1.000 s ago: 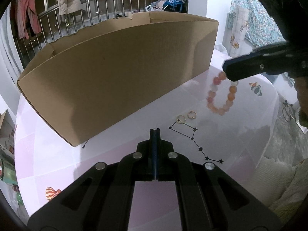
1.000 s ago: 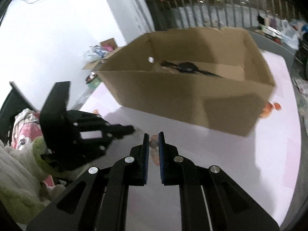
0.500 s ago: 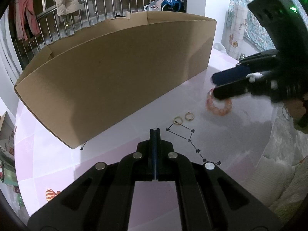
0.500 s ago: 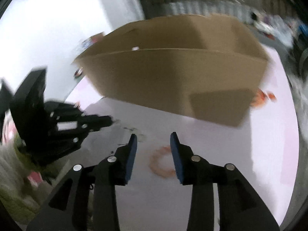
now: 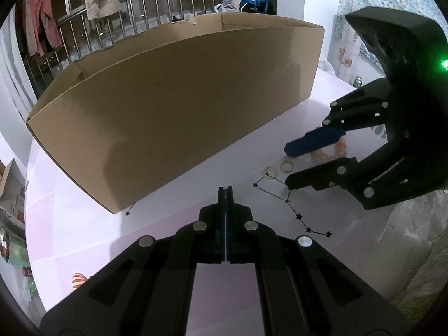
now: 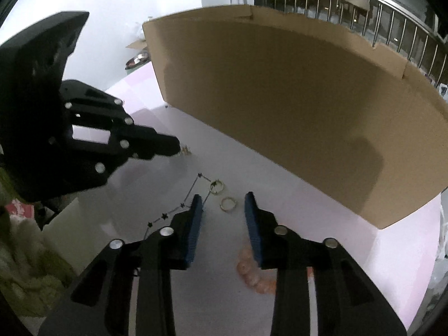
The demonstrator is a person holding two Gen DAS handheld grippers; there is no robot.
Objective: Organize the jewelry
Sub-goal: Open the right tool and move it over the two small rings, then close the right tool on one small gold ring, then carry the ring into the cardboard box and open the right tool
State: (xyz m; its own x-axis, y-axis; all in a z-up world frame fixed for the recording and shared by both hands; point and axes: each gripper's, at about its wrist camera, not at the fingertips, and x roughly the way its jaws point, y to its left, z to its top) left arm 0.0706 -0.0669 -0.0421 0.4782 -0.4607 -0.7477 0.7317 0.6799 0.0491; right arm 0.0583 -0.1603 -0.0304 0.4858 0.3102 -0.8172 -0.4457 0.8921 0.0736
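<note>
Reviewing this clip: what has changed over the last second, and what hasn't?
The right gripper let go of the orange bead bracelet, which now lies on the table. It opened and moved forward, and now straddles one of the two rings. The left gripper stayed shut, and the cardboard box and both rings kept their places.

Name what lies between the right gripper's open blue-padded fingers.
In the right wrist view, one small gold ring lies on the white table between the right gripper fingers.
</note>
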